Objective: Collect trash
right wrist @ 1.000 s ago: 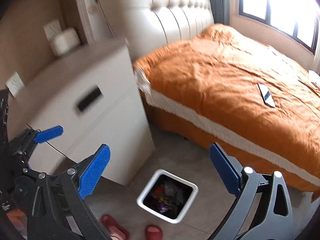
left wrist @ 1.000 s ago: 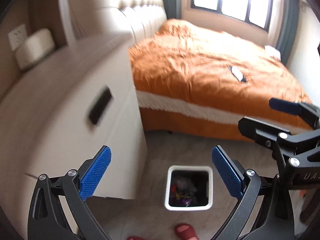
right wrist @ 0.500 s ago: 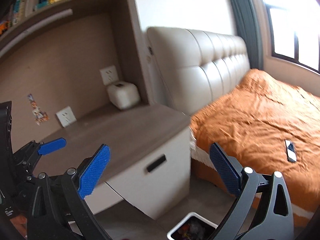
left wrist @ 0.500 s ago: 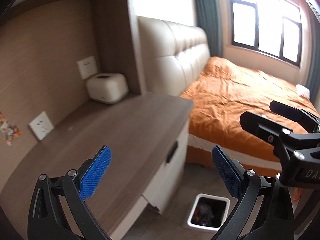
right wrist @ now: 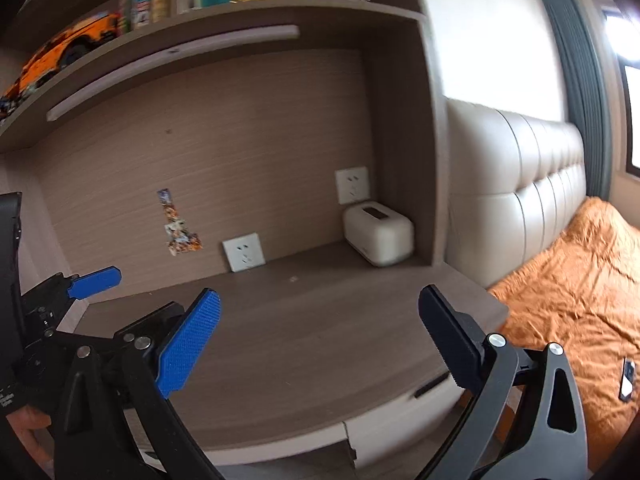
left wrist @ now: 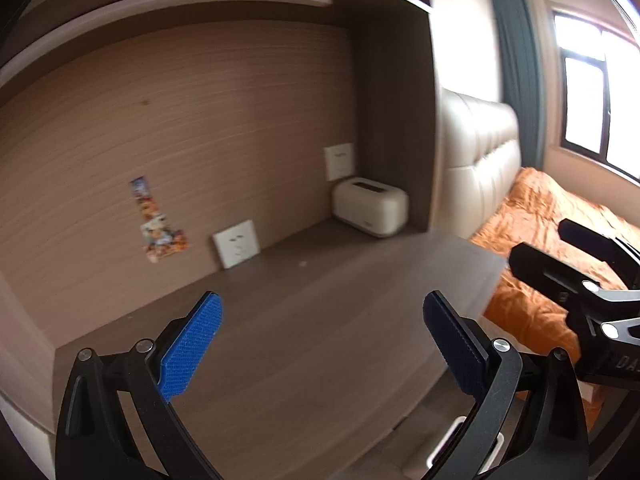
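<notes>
- On the far left of the right wrist view, the left gripper (right wrist: 90, 300) shows one blue-tipped finger over the left end of the desk top (right wrist: 304, 344), beside the brown side wall of the alcove.
- In its own view the left gripper (left wrist: 320, 344) has its jaws spread wide, with nothing between the blue pads (left wrist: 192, 344).
- A colourful strip of stickers (right wrist: 178, 226) is stuck on the back panel, above and left of the lower wall socket (right wrist: 244, 251), which sits right at the desk line.
- The right gripper (right wrist: 320, 340) is also wide open and holds nothing; bare wood lies between and ahead of its fingers.
- The desk surface runs unobstructed from the pads back to the rear panel, apart from a tiny pale speck (right wrist: 293, 279) near the back.
- A second socket (right wrist: 352, 185) is higher up, directly above a cream rounded box (right wrist: 378, 234) standing in the back right corner, close against the alcove's right upright.
- Overhead, a shelf (right wrist: 224, 12) closes the alcove from above.
- The desk's front edge curves round to the right corner; below it is a pale drawer front with a dark slot handle (right wrist: 431, 384).
- Past that edge, the padded headboard (right wrist: 520, 184) and the orange bed cover (right wrist: 572, 304) take up the right side, with a small dark flat item (right wrist: 627, 378) lying on the cover.
- The trash bin (left wrist: 450, 440) is on the floor below the desk corner: only a white bit of rim shows behind the left gripper's right finger.
</notes>
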